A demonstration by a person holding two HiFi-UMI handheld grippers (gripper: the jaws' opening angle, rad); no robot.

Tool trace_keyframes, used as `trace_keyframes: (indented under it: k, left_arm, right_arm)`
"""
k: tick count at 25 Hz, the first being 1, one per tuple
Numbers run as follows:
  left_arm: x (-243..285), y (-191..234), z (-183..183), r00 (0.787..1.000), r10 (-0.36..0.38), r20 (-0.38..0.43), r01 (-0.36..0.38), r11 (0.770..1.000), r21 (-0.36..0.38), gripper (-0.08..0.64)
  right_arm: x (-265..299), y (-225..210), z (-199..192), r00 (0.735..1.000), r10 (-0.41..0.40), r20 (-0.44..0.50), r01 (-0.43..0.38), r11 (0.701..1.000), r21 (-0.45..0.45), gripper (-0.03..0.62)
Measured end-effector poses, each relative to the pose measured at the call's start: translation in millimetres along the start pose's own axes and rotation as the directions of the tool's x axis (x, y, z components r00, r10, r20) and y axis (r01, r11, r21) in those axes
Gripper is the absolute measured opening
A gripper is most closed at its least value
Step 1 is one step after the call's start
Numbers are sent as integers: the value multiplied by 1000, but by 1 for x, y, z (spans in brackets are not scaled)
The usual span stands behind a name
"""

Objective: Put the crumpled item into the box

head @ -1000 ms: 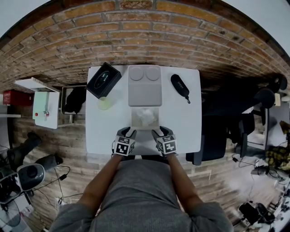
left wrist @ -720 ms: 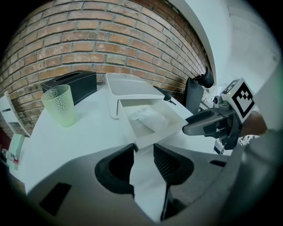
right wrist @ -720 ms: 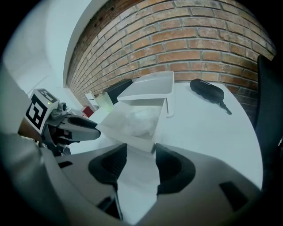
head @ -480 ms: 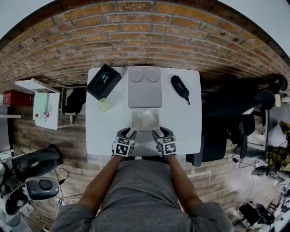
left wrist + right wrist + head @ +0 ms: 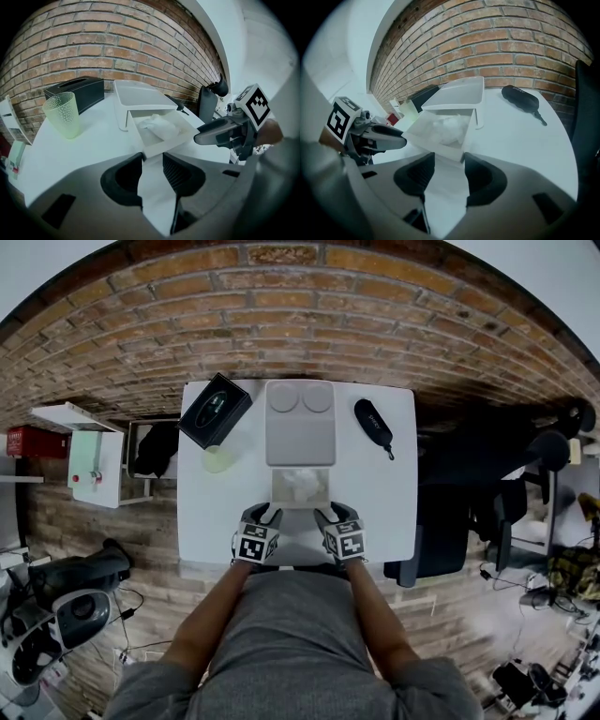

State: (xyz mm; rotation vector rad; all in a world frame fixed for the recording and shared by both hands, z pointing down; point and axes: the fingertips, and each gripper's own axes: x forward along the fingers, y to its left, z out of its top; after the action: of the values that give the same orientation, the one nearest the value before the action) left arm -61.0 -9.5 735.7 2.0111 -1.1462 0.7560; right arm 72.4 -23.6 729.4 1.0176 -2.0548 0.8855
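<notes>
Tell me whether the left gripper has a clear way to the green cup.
Probably yes: the left gripper is open and empty, and only bare table lies between it and the green cup. The box sits clear of that path.

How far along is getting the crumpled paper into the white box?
Done: the crumpled white paper lies inside the open white box, whose lid lies open behind it. In hand: nothing; the left gripper and right gripper are open and empty on the near side of the box. Left: the placing looks finished; at most, closing the lid.
</notes>
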Motion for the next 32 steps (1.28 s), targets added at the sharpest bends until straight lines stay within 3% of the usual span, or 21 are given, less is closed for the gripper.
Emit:
trace_keyframes:
  k: [32]
  left_arm:
    - [10,9,20,1000,-6,18,7,999,-43,140]
  right_arm:
    - [10,-10,20,1000,-1,15,1,1000,3,206]
